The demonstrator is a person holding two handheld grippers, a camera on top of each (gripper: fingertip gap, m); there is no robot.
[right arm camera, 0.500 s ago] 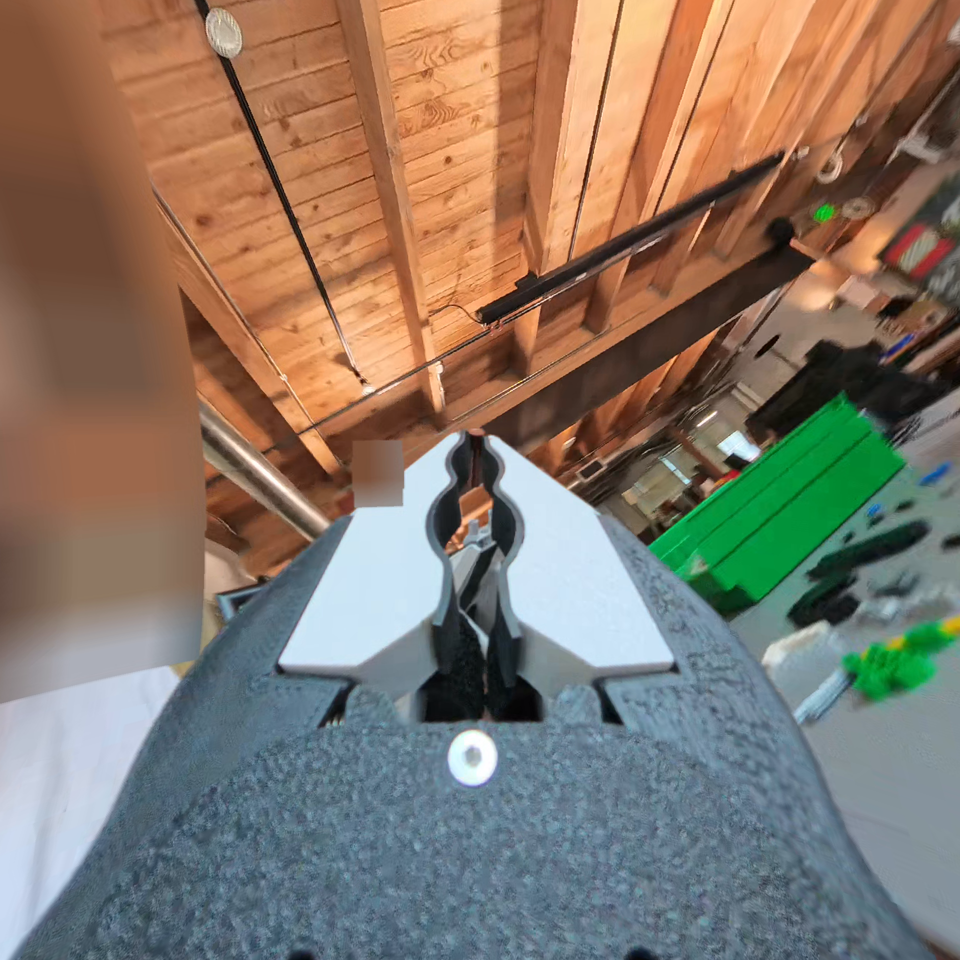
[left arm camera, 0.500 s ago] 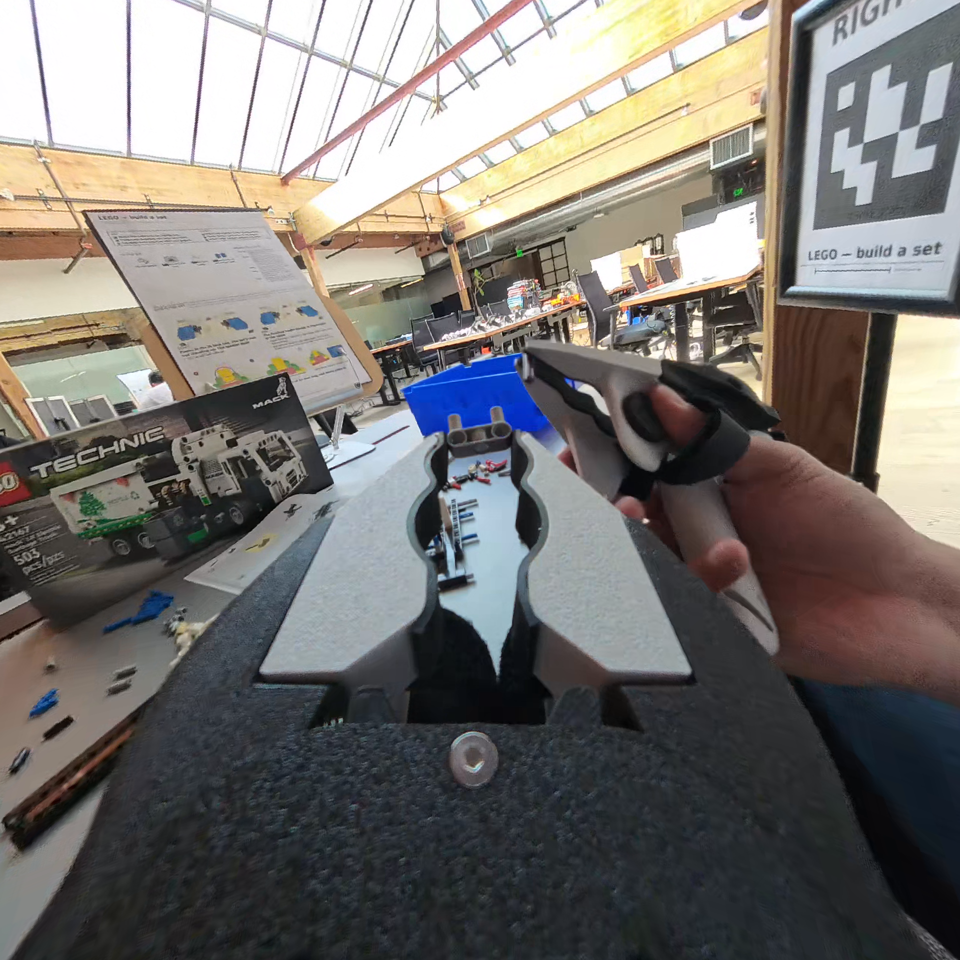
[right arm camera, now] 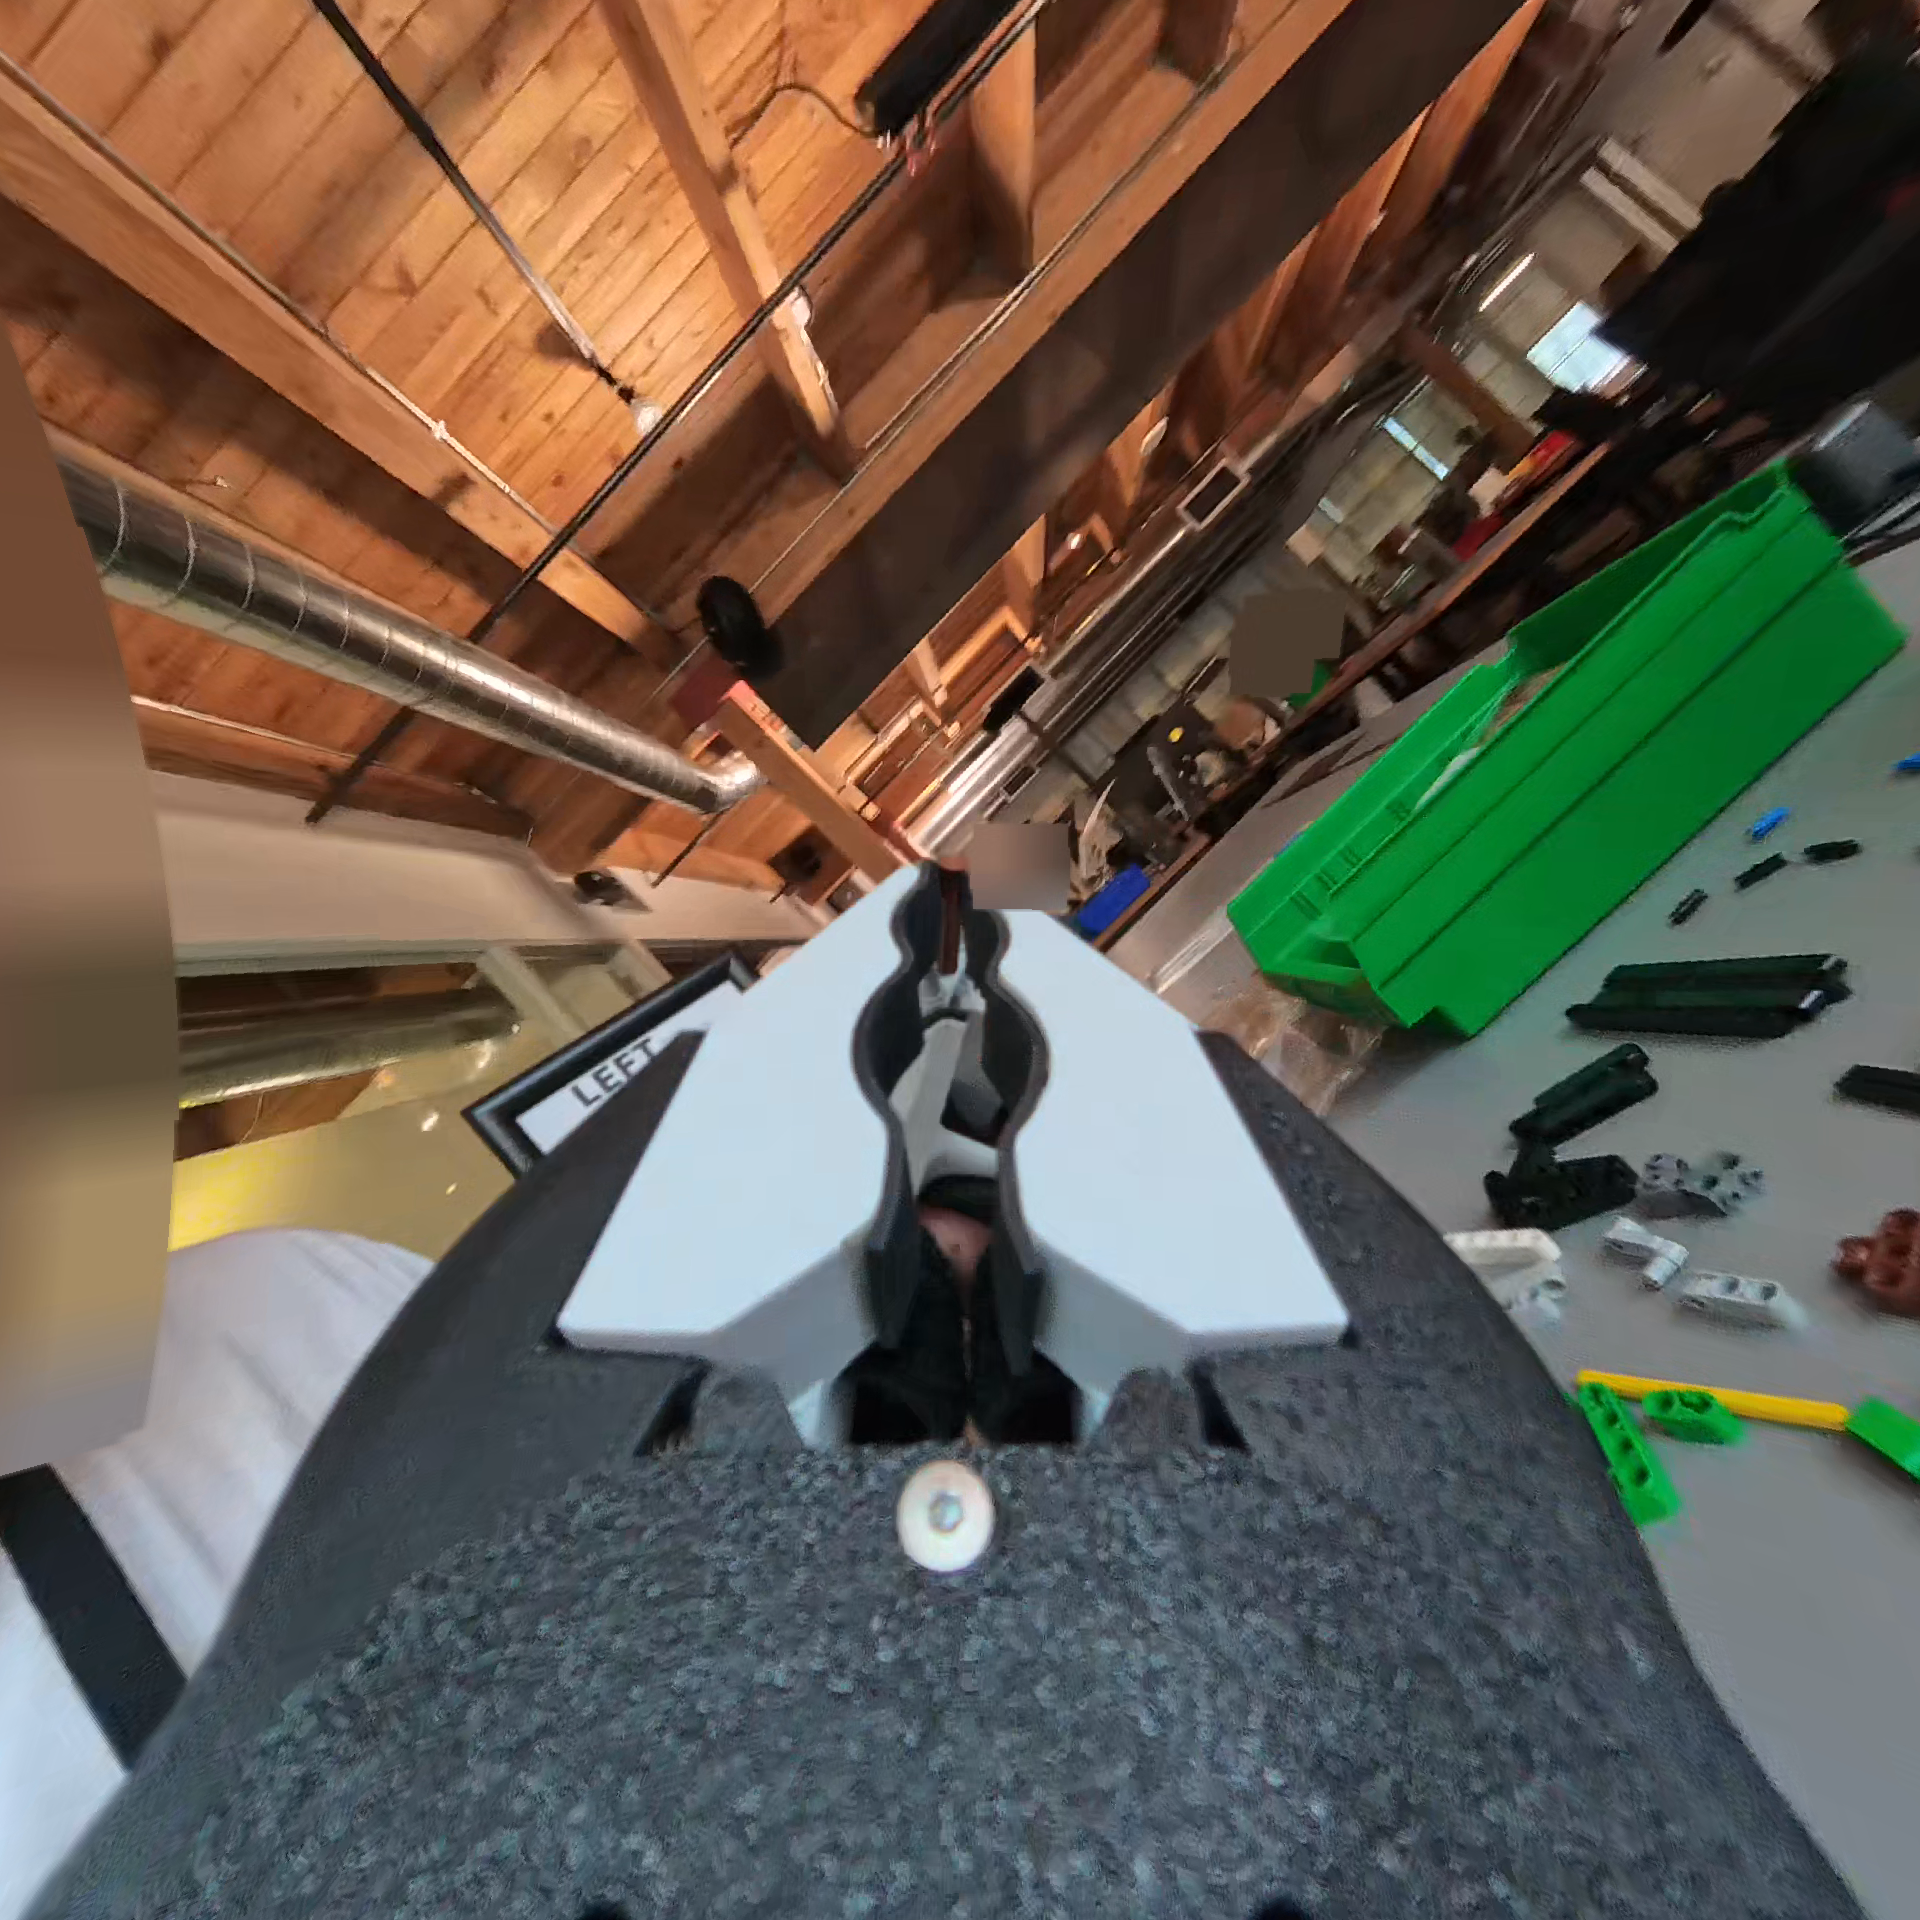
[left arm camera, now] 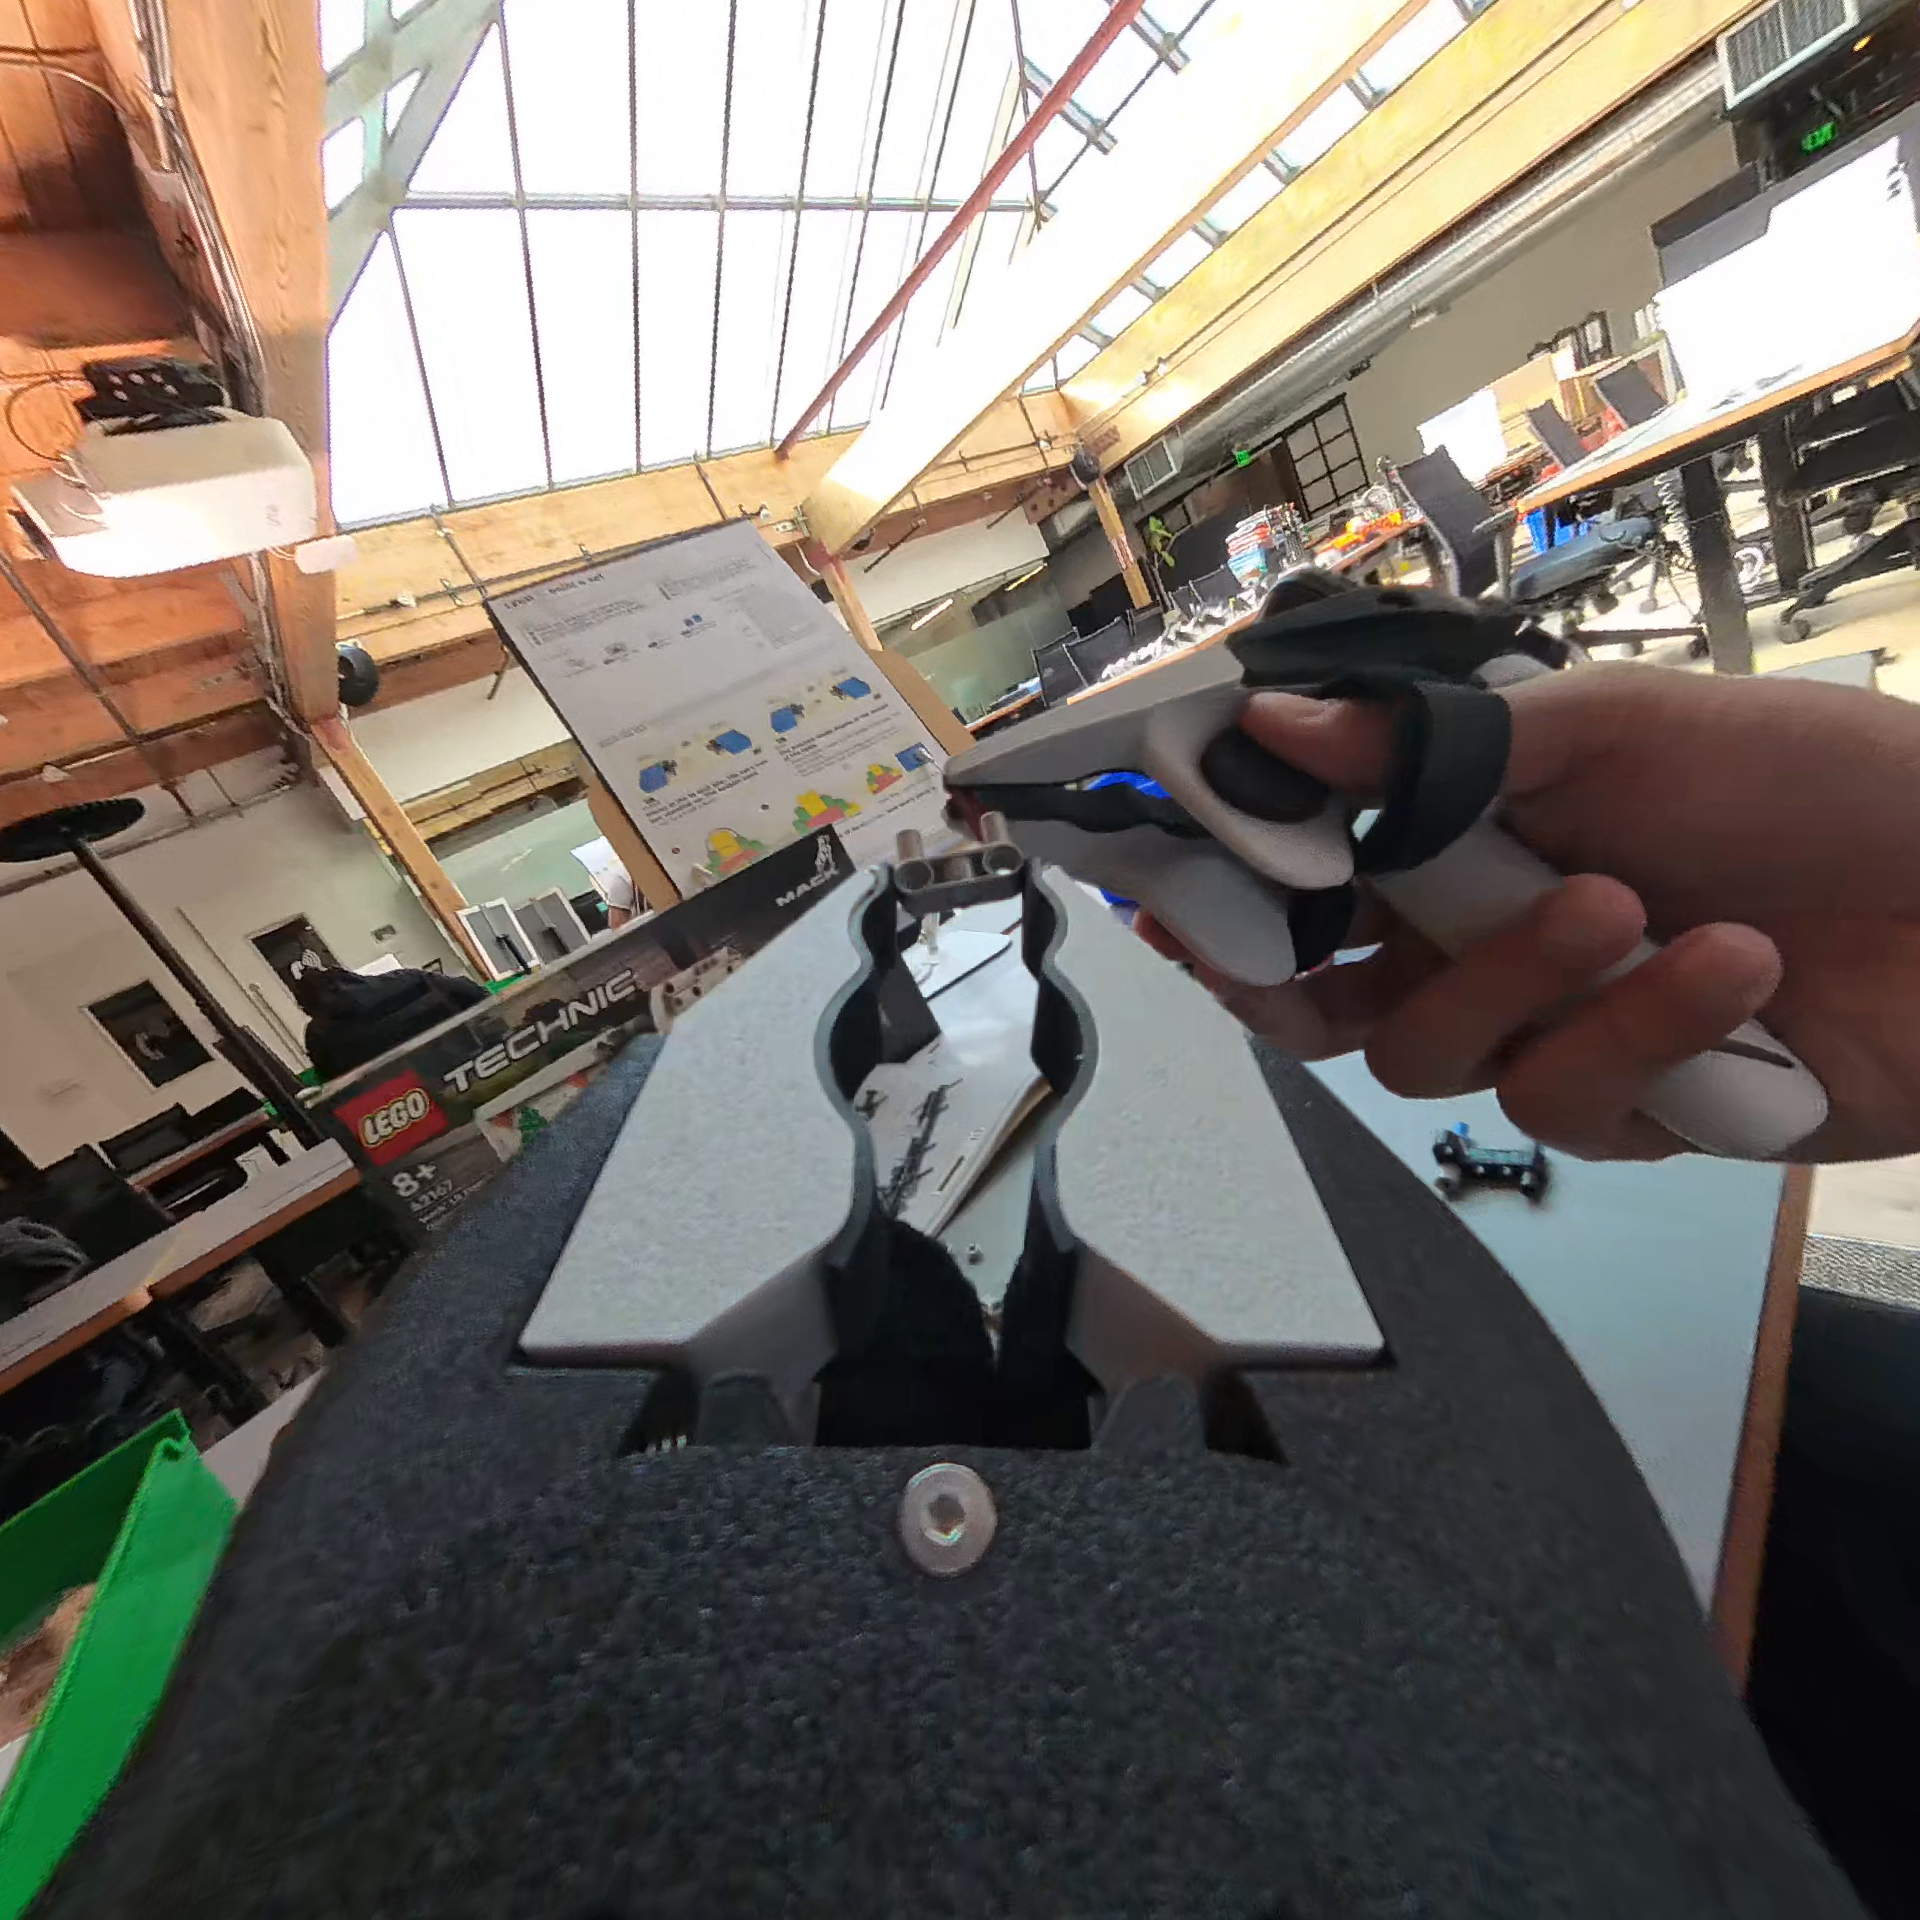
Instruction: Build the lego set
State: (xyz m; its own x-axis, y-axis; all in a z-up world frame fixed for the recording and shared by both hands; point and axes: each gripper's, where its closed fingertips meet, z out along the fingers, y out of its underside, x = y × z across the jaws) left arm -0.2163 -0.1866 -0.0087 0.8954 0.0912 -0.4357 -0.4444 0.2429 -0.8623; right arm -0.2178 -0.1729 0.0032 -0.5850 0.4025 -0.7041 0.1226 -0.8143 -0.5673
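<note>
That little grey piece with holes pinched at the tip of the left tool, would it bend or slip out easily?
The grey piece looks like hard moulded plastic, so probably stiff, not bendy. It is small and likely light. The left tool pinches only its two ends at the very tips, so a nudge from the right tool might twist it loose.

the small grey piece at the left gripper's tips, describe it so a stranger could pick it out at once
In the left wrist view, start at the two big grey fingers of the left gripper and follow them to their far tips. Pinched crosswise there is a short grey lego connector with round holes and a stub pin standing up. Unlike the pieces lying on the table, it is held in the air.
</note>
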